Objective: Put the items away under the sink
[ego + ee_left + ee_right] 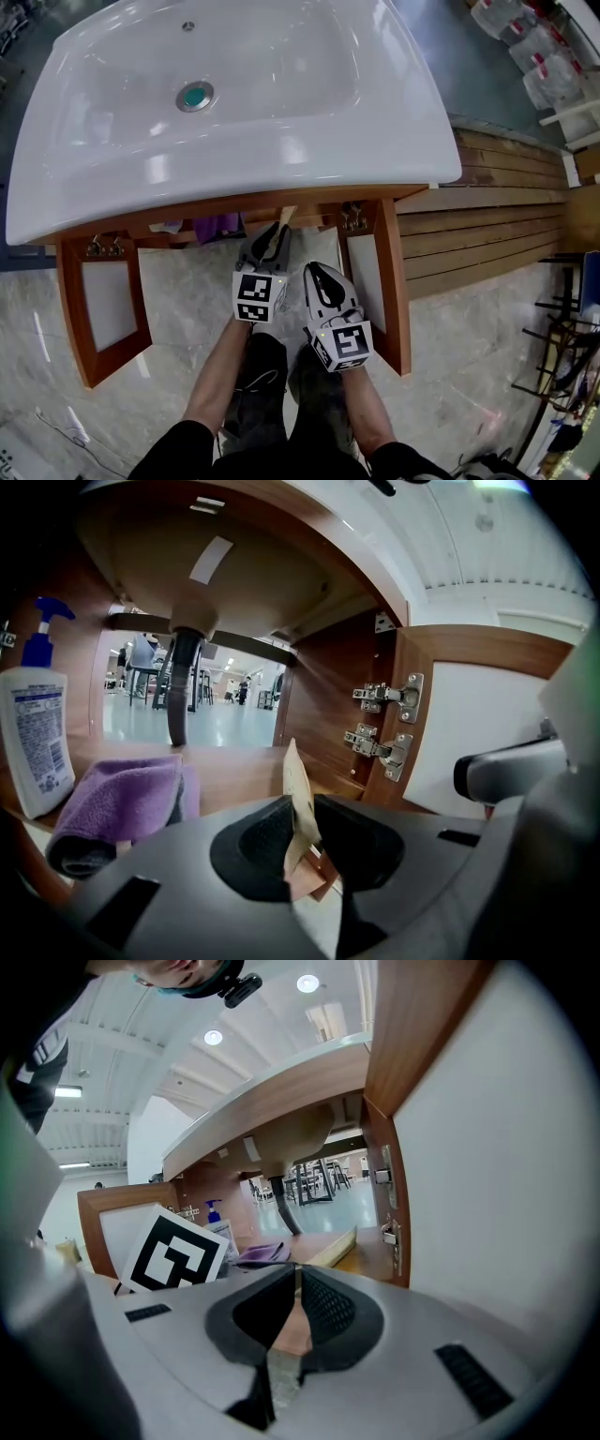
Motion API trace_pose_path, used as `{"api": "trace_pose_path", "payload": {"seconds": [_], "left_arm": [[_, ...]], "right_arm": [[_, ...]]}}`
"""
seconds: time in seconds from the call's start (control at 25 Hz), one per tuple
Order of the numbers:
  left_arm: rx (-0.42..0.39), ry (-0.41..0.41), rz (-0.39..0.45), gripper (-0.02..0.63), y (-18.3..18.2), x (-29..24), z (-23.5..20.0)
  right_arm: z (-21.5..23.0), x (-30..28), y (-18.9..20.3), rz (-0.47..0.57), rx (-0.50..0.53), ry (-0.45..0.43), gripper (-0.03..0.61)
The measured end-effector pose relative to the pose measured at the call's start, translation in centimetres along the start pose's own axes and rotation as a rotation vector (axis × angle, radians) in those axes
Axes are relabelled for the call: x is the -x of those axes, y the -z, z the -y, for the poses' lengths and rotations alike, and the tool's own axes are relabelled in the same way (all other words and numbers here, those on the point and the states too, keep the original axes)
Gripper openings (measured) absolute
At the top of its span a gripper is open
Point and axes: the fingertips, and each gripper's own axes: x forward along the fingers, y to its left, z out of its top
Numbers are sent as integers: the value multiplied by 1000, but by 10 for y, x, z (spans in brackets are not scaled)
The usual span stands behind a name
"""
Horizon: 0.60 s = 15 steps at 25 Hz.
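Left gripper (306, 810) is pinching a thin tan sheet (295, 778), holding it upright at the open under-sink cabinet (323, 696). Purple cloth (117, 803) and spray bottle (33, 728) are sitting inside. Right gripper (296, 1275) is pressing its jaws together, empty.

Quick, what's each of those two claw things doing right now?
Left gripper: closed on a thin flat tan sheet.
Right gripper: closed, empty.

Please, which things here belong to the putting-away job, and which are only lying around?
Job: tan sheet in the left gripper; purple cloth and white bottle, on the cabinet shelf under the sink.
Lying about: clear bins, wooden slats, dark rack.
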Motion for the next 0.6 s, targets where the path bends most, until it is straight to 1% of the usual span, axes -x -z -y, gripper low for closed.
{"api": "trace_pose_path", "payload": {"seconds": [0.12, 0.32, 0.36, 0.48, 0.6], "left_arm": [[-4, 17, 6, 100, 0, 1, 5], [-6, 49, 39, 201, -5, 10, 13], [-6, 59, 39, 234, -6, 13, 16], [-17, 82, 26, 259, -12, 28, 26], [-19, 81, 18, 259, -27, 47, 33]], "right_arm": [[-2, 0, 2, 11, 3, -3, 46], [-4, 2, 3, 17, 2, -5, 46], [-6, 3, 1, 17, 0, -6, 46], [-15, 11, -10, 15, -4, -14, 46], [-24, 22, -27, 12, -1, -21, 46]]}}
